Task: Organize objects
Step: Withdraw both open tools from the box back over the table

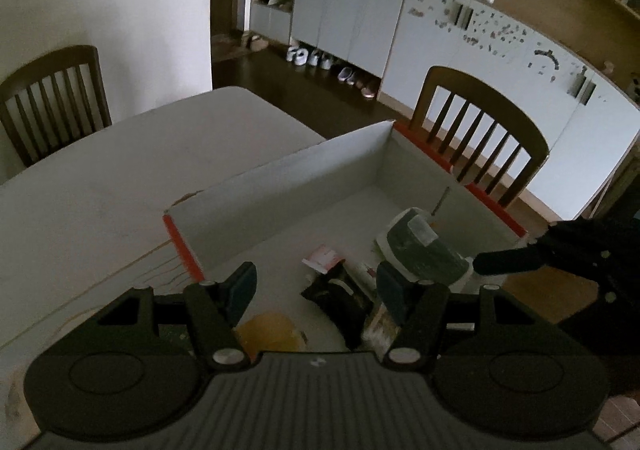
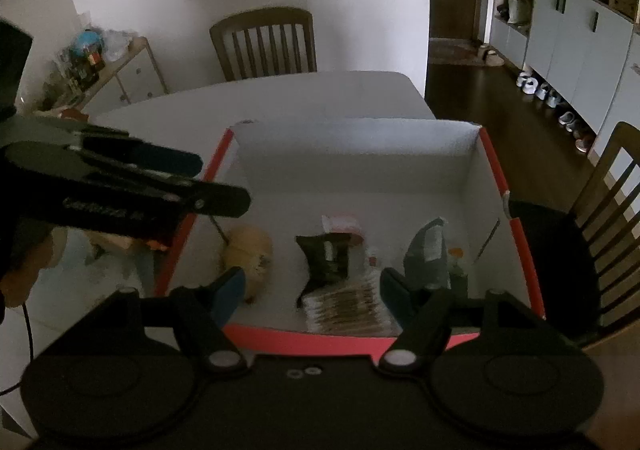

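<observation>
We hold both grippers, left gripper (image 1: pixel 316 288) and right gripper (image 2: pixel 310 292), wide open and empty over the box (image 2: pixel 494 165); inside lies a dark packet (image 2: pixel 326 258) (probably light, crinkly), so we would pinch its flat edge

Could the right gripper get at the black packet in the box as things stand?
Probably yes: the right gripper hangs open over the box's near rim, and the black packet lies uncovered just ahead of it.

Hidden and unclear
Your left tongs (image 1: pixel 316 290) cover part of the striped packet (image 2: pixel 348 308); the dark pouch's (image 2: pixel 326 256) label is unreadable
</observation>
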